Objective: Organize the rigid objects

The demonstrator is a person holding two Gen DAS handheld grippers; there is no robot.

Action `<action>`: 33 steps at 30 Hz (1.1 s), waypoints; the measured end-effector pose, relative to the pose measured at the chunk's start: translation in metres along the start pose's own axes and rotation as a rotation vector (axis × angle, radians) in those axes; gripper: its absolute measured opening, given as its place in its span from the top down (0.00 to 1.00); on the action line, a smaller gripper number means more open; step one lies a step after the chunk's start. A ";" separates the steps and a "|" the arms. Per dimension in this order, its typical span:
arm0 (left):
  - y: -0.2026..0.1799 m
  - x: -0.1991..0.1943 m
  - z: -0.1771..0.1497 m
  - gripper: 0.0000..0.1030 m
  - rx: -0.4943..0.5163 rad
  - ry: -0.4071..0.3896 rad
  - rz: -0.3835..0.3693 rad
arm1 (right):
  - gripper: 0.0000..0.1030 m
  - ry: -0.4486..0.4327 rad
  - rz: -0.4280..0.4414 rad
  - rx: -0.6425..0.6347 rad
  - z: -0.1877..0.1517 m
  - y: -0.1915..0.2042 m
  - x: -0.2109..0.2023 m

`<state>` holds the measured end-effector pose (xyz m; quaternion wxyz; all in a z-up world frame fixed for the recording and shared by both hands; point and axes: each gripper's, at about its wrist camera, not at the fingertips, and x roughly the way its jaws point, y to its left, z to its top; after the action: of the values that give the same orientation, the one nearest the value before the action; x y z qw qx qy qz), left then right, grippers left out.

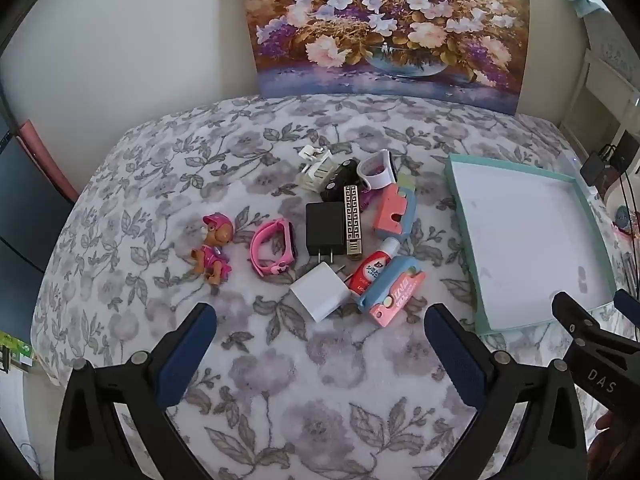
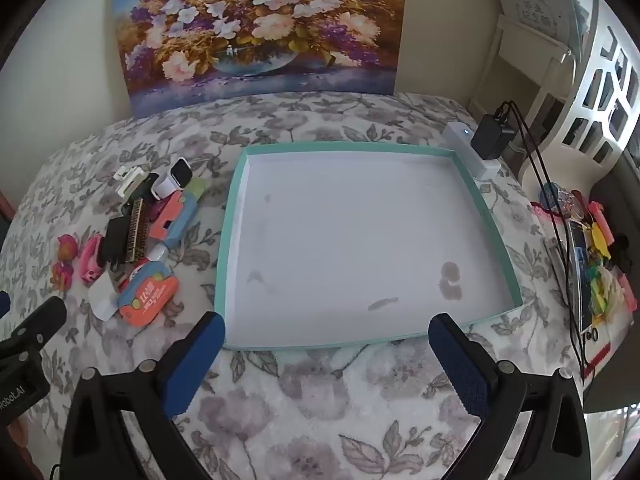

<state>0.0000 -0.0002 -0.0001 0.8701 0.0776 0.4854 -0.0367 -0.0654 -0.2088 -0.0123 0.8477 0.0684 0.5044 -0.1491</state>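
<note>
A cluster of small rigid items lies on the floral blanket point(image 1: 304, 380), left of a shallow teal-rimmed box lid point(image 2: 230, 216). In the cluster: a white charger point(image 1: 320, 291) nearest the camera, a black charger point(image 1: 325, 233) behind it, and a gold-patterned bar point(image 1: 353, 220) touching the black charger's right side. A small red-and-white tube point(image 1: 374, 268) lies between the white charger and a blue-and-pink case point(image 1: 394, 294). A second pink-and-blue case point(image 1: 394, 213) sits further back, beside a white smartwatch point(image 1: 374, 170) and a small toy car point(image 1: 316, 170). A pink watch band point(image 1: 272, 252) and a pink toy dog figure point(image 1: 212, 252) lie apart on the left. The box lid holds nothing; its white floor shows faint stains.

The left gripper point(image 1: 320, 344) hovers over the blanket just short of the cluster, jaws spread wide, nothing between them. The right gripper point(image 2: 326, 346) hovers at the lid's near rim, jaws likewise wide apart, holding nothing.

A flower painting point(image 1: 384, 20) leans against the wall behind.
</note>
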 end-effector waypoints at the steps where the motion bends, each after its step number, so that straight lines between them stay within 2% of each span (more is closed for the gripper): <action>1: 0.000 0.000 0.000 0.00 0.000 0.004 0.000 | 0.00 0.000 -0.001 -0.002 0.000 0.000 0.000; 11: 0.006 0.008 -0.009 0.00 -0.026 0.020 0.010 | 0.00 0.002 -0.007 -0.006 -0.001 0.003 -0.002; 33: 0.006 0.005 -0.003 0.00 -0.031 0.037 0.014 | 0.00 0.003 -0.012 -0.005 0.000 0.000 0.001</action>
<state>0.0008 0.0062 -0.0055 0.8622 0.0680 0.5015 -0.0217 -0.0651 -0.2093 -0.0127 0.8462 0.0635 0.5066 -0.1526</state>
